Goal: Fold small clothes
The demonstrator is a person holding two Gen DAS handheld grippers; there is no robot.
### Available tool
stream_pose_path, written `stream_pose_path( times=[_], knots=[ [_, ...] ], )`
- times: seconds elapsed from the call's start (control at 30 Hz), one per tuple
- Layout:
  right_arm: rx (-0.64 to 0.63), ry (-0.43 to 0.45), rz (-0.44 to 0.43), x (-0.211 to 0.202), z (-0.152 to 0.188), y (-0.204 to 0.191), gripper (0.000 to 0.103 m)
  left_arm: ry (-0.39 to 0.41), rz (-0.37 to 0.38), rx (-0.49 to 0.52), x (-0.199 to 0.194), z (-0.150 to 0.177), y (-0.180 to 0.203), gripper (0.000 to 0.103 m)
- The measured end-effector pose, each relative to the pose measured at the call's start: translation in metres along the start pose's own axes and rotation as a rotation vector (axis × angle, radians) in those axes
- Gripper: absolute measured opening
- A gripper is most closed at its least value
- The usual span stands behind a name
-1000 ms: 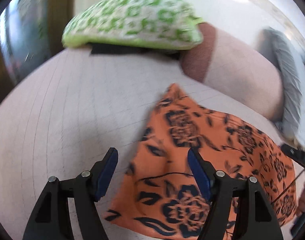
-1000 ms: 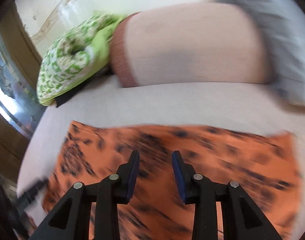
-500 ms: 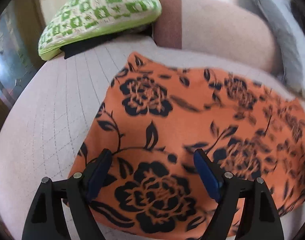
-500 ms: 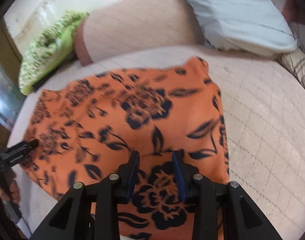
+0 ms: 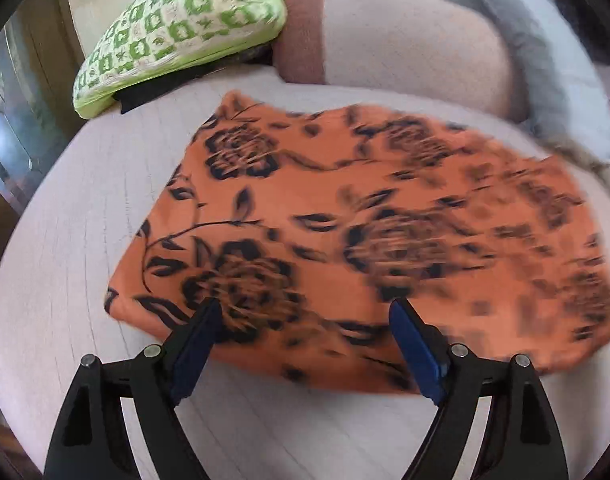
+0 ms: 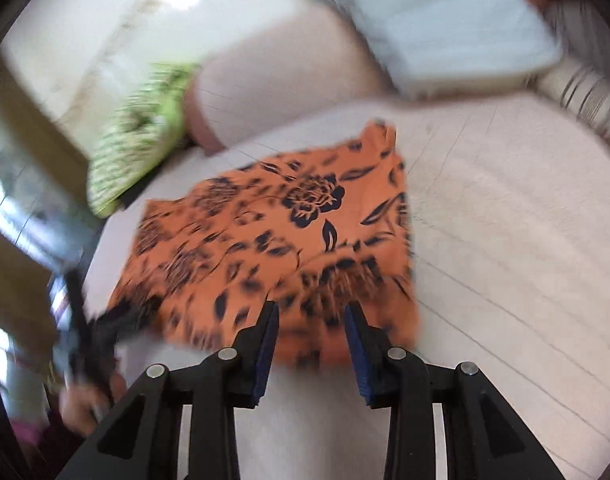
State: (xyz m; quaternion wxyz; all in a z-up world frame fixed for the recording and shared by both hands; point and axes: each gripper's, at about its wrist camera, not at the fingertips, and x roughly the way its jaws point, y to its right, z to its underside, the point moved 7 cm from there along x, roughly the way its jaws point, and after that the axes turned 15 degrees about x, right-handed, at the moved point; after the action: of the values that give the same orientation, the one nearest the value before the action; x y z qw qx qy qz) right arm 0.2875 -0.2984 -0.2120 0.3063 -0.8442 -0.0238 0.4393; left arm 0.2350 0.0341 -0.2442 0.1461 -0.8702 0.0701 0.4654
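On the pale quilted bed [image 5: 85,216] lies the orange cloth printed with black flowers [image 5: 345,216], spread flat in a rough rectangle below the green-and-white patterned pillow [image 5: 177,28] and the pinkish bolster [image 5: 405,40]. The left tongs [image 5: 305,320] have just been opening and now stand wide over the cloth's near edge, nothing between the pads. The right tongs [image 6: 311,320] stand narrow but parted above the near right edge, pinching nothing. Both views are blurred. The next step looks like taking the near edge for a fold. To do it well, each pair of tongs should settle close to its own near corner, catch every layer, and lift evenly so the edges meet square.
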Motion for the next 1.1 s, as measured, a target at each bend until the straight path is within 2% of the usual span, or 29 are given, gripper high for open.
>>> stream_pose_path(
  times=[0.1, 0.2, 0.27, 0.37, 0.47, 0.63, 0.87, 1.1],
  knots=[
    [-0.078, 0.058, -0.029, -0.076, 0.026, 0.017, 0.037, 0.097, 0.029, 0.027, -0.055, -0.02, 0.045, 0.086],
    [-0.034, 0.111, -0.062, -0.14, 0.036, 0.039, 0.038, 0.212, 0.096, 0.1, -0.116, -0.041, 0.106, 0.086],
    [-0.01, 0.123, -0.055, -0.163, 0.039, 0.048, 0.038, 0.284, 0.155, 0.178, -0.159, -0.048, 0.15, 0.086],
    [-0.031, 0.151, -0.025, -0.198, 0.046, 0.054, 0.038, 0.374, 0.179, 0.295, -0.207, -0.052, 0.191, 0.086],
    [-0.061, 0.163, -0.028, -0.222, 0.053, 0.05, 0.038, 0.439, 0.187, 0.361, -0.241, -0.046, 0.209, 0.086],
    [-0.064, 0.175, -0.078, -0.249, 0.063, 0.04, 0.038, 0.435, 0.221, 0.333, -0.265, -0.043, 0.214, 0.086],
    [-0.103, 0.225, -0.064, -0.277, 0.077, 0.025, 0.038, 0.407, 0.263, 0.232, -0.27, -0.046, 0.206, 0.086],
    [-0.095, 0.271, -0.018, -0.297, 0.082, 0.027, 0.038, 0.416, 0.286, 0.28, -0.28, -0.037, 0.223, 0.086]
  ],
)
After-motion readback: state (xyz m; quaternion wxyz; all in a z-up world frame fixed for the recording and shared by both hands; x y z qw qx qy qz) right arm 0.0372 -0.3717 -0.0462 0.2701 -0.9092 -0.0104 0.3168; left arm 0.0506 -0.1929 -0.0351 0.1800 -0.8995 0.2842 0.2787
